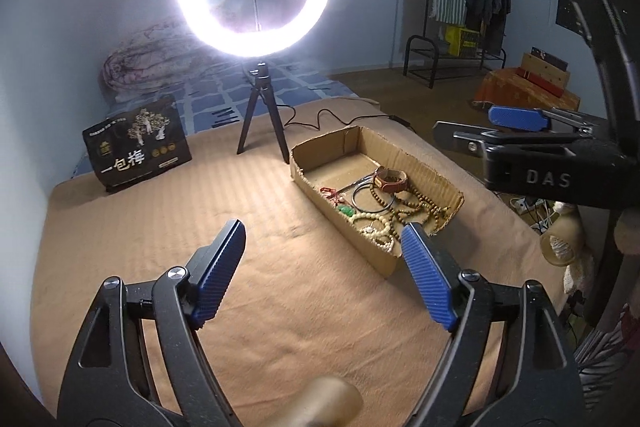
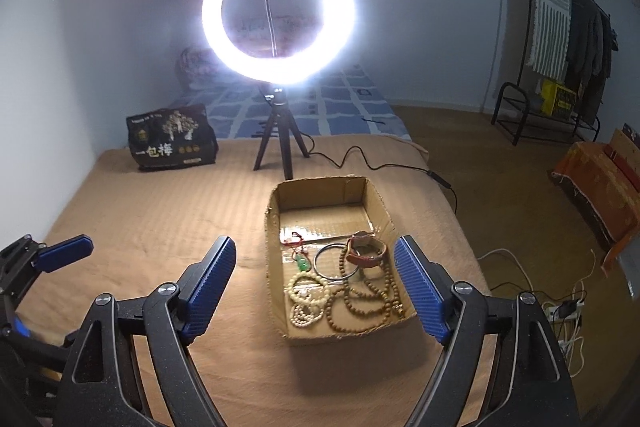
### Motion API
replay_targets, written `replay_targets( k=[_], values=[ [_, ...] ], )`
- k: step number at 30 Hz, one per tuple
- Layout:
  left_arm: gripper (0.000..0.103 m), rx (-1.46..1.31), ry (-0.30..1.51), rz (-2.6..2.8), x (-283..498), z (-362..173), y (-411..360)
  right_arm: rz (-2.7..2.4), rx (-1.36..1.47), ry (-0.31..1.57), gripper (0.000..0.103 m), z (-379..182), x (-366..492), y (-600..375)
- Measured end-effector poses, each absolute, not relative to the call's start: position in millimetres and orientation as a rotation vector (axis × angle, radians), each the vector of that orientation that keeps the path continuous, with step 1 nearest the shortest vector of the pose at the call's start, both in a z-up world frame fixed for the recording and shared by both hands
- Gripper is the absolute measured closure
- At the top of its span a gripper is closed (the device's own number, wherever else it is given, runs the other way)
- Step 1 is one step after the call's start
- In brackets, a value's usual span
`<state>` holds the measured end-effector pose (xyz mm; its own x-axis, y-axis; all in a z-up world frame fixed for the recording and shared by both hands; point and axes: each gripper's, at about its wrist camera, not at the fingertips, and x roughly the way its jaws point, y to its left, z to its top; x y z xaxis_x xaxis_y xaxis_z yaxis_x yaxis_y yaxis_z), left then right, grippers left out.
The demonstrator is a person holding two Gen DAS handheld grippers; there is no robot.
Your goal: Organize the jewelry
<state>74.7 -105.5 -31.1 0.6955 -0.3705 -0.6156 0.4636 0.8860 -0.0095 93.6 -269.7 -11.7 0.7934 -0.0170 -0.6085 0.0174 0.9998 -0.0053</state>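
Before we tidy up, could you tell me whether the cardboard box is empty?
Not empty: the cardboard box holds bead strands, a metal bangle and a watch.

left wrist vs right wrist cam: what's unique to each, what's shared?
Left wrist only: the right gripper seen side-on at the right edge, fingers apart, nothing between them; a dark window behind it.

Right wrist only: the left gripper's blue finger at the left edge; a white power strip on the floor.

Both: the open cardboard box on the tan blanket, holding brown bead strands, cream bead bracelets, a thin metal bangle and a brown-strapped watch; the lit ring light on its tripod; the black printed bag; the clothes rack.
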Motion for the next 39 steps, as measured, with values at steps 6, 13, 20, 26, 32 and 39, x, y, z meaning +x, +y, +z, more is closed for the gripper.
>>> replay_targets(
  k=[6,13,20,26,32,39],
  values=[
    [0.002,0.131,0.635,-0.431,68.3,-27.1,-99.6,-0.035,-0.016,0.623,0.021,-13.4,79.5,-265.3],
    [0.001,0.156,0.66,-0.365,72.7,-30.9,-103.7,-0.033,-0.064,0.646,0.021,-19.2,80.1,-262.9],
    [0.001,0.163,0.661,-0.363,73.1,-32.0,-104.5,-0.036,-0.044,0.639,0.021,-17.9,78.5,-265.1],
    [0.001,0.163,0.655,-0.366,73.8,-32.9,-104.6,-0.034,-0.04,0.643,0.021,-19.0,79.3,-266.7],
    [0.001,0.164,0.65,-0.366,73.1,-32.8,-104.0,-0.037,-0.031,0.643,0.021,-18.8,80.5,-267.5],
    [0.001,0.166,0.649,-0.367,72.6,-32.6,-104.5,-0.035,-0.03,0.643,0.021,-18.8,80.8,-268.4]
  ],
)
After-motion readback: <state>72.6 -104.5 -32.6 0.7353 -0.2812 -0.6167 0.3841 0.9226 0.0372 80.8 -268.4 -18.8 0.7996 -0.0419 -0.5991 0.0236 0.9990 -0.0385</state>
